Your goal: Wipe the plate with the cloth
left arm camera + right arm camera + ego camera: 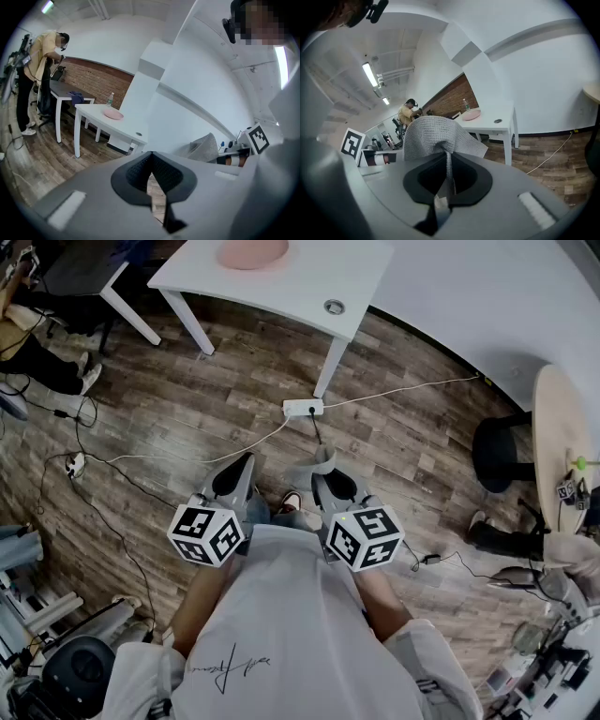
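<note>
While the right gripper is clamped on a fold of the grey waffle-weave cloth, which fans out above its jaws, the left gripper has its jaws together on nothing, and the round pink plate lies on the white rectangular table, well apart from both.

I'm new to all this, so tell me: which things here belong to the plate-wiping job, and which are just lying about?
Job: pink plate, grey cloth, right gripper clamping it.
Lying about: power strip, white cable, black stool, round table.
</note>
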Demonstrator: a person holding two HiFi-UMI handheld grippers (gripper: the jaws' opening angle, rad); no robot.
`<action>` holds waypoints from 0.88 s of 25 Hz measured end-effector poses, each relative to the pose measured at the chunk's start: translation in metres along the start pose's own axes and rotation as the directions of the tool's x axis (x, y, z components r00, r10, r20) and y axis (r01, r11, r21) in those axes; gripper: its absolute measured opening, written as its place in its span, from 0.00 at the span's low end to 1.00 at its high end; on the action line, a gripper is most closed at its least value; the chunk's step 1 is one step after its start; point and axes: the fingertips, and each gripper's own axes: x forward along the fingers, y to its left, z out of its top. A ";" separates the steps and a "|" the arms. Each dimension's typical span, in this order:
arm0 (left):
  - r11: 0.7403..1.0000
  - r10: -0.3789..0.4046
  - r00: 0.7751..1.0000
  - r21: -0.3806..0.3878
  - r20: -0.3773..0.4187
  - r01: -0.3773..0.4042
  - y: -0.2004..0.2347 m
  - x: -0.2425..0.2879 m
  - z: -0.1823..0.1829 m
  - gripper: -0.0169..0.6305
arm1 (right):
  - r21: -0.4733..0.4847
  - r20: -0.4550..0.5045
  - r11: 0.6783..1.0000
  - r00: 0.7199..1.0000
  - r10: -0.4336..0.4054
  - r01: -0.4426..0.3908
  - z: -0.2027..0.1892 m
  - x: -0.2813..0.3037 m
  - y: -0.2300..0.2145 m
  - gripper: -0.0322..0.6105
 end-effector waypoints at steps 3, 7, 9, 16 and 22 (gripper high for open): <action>1.000 0.011 1.000 0.023 -0.008 -0.011 0.003 0.000 0.000 0.05 | 0.000 -0.001 1.000 1.000 0.016 -0.016 -0.003 0.002 -0.001 0.07; 0.999 0.036 0.999 0.038 -0.012 -0.035 0.009 -0.002 0.005 0.05 | 0.021 -0.005 1.000 1.000 0.021 -0.021 0.001 0.010 -0.006 0.07; 0.998 0.046 0.999 0.053 -0.015 -0.045 0.014 -0.001 0.011 0.05 | 0.053 0.000 0.998 1.000 0.020 -0.020 0.006 0.016 -0.012 0.08; 0.996 0.073 0.997 0.055 0.017 -0.074 0.044 0.011 0.036 0.05 | 0.051 0.011 0.999 1.000 0.004 -0.005 0.029 0.046 -0.020 0.08; 0.996 0.079 0.989 0.025 0.122 -0.083 0.079 0.041 0.086 0.05 | 0.029 -0.028 0.999 0.999 -0.024 0.025 0.053 0.088 -0.030 0.08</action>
